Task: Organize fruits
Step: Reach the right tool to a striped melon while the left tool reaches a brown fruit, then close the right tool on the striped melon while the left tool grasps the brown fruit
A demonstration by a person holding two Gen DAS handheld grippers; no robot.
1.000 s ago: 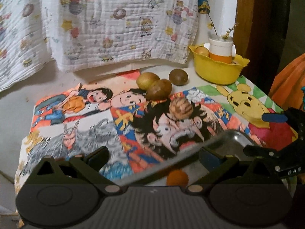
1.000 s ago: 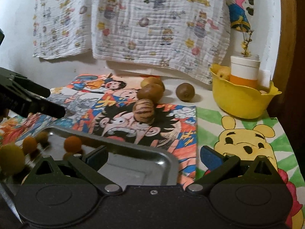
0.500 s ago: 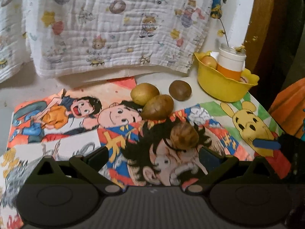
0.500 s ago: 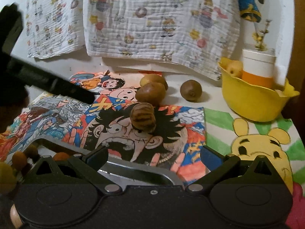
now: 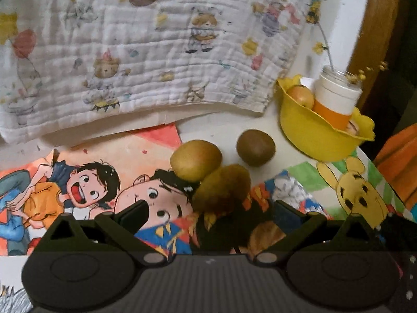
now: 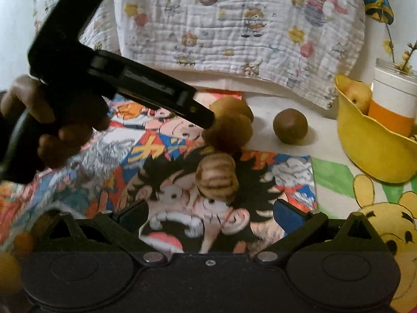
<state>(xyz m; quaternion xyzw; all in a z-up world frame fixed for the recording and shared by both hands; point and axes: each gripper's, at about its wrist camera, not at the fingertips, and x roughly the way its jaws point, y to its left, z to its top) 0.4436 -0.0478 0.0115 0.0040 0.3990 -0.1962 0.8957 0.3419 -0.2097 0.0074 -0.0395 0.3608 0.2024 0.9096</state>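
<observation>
The left gripper (image 5: 211, 208) is released, its fingers spread wide just short of a brown kiwi (image 5: 221, 187) that lies on the cartoon mat (image 5: 99, 182). In the right wrist view a hand (image 6: 49, 130) holds that gripper, whose tip nearly touches the kiwi's 10 o'clock side. The right gripper (image 6: 211, 211) is also released, fingers apart, with a striped fruit (image 6: 216, 177) resting on the mat just ahead of them.

A yellow-green fruit (image 5: 195, 159) touches the kiwi at its 11 o'clock. A second kiwi (image 5: 255, 151) sits alone on bare tabletop (image 5: 224, 127) at 1 o'clock, with open room around it. A quilted cloth (image 5: 156, 47) hangs along the back edge.

No readable writing shows, only mat drawings, including a yellow bear (image 5: 359, 195) at 3 o'clock.

The yellow bowl (image 5: 318, 135) at 2 o'clock holds a yellowish fruit (image 5: 302, 96) and a white-and-orange jar (image 5: 336, 101) with twigs. Small orange fruits (image 6: 23, 240) blur at the right view's 8 o'clock edge.
</observation>
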